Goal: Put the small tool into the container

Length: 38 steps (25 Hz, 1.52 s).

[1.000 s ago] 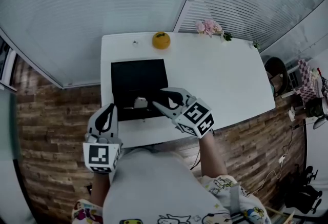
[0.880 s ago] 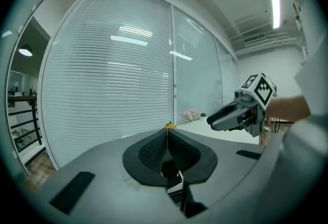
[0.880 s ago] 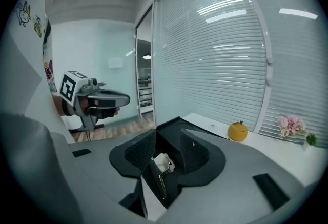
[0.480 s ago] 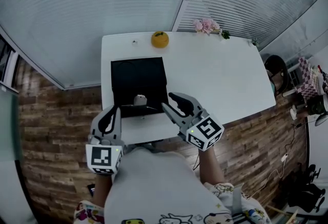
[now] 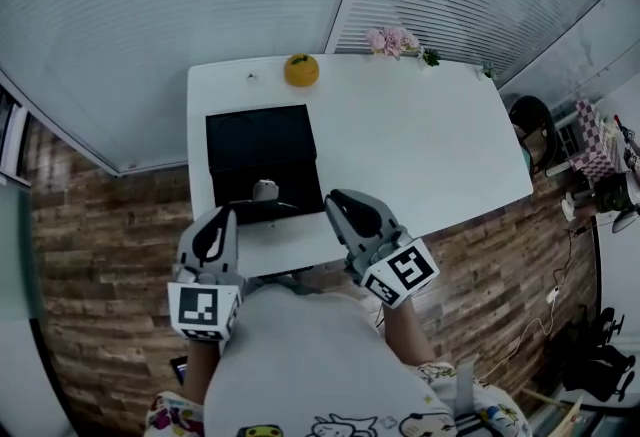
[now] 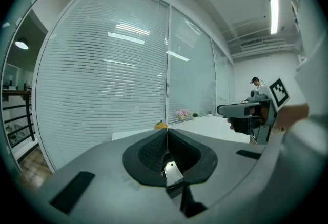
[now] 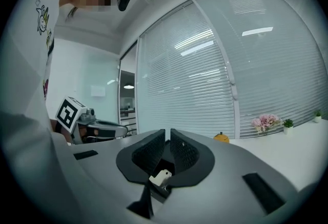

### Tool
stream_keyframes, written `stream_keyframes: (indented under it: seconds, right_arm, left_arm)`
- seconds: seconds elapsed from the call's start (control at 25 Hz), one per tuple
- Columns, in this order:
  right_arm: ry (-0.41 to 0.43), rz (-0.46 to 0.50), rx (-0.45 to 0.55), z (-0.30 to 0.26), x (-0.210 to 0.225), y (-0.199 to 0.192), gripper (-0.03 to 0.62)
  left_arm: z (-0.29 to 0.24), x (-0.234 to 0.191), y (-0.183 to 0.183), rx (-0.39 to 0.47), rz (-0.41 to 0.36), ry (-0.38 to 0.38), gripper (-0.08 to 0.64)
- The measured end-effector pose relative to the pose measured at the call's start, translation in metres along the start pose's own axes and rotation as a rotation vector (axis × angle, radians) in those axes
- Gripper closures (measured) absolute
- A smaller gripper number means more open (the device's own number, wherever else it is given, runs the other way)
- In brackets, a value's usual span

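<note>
Seemingly the small tool [image 5: 265,190] rests at the container's [image 5: 258,140] near wall, so the right claw [image 5: 336,198], just narrowed on nothing, or the closed-up, empty left claw [image 5: 227,214] could knock it out.

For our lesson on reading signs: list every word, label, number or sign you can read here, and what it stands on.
No words or numbers can be read.
The left gripper cube and the right gripper cube: black-and-white square marker patterns, not text.
Cartoon prints on the person's shirt: any lettering is too small to read.
</note>
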State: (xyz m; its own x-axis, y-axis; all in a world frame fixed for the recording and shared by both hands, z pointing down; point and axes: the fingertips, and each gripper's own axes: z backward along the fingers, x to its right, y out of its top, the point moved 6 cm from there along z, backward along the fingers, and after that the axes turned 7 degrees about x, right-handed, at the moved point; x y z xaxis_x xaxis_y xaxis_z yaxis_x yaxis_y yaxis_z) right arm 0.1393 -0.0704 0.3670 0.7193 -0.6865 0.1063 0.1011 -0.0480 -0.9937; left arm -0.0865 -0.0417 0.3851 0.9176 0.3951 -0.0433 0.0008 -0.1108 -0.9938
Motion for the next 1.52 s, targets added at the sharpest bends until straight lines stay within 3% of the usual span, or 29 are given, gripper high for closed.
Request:
stream_keyframes:
  seconds: [0.4,0.72,1.52]
  right_arm:
    - [-0.105,0.060,-0.017,0.010,0.003,-0.007,0.589]
    - [-0.150,0.024,-0.036,0.009,0.008,-0.023,0.592]
    - [-0.126,0.027,-0.071,-0.006,0.014,-0.031,0.592]
  left_arm:
    - [-0.001,-0.001,-0.009,-0.017,0.033,-0.019,0.554]
    - [0.000,-0.003,-0.021,-0.047,0.061,-0.036,0.554]
    - [-0.007,-0.014,-0.024,-0.058,0.070,-0.009,0.555]
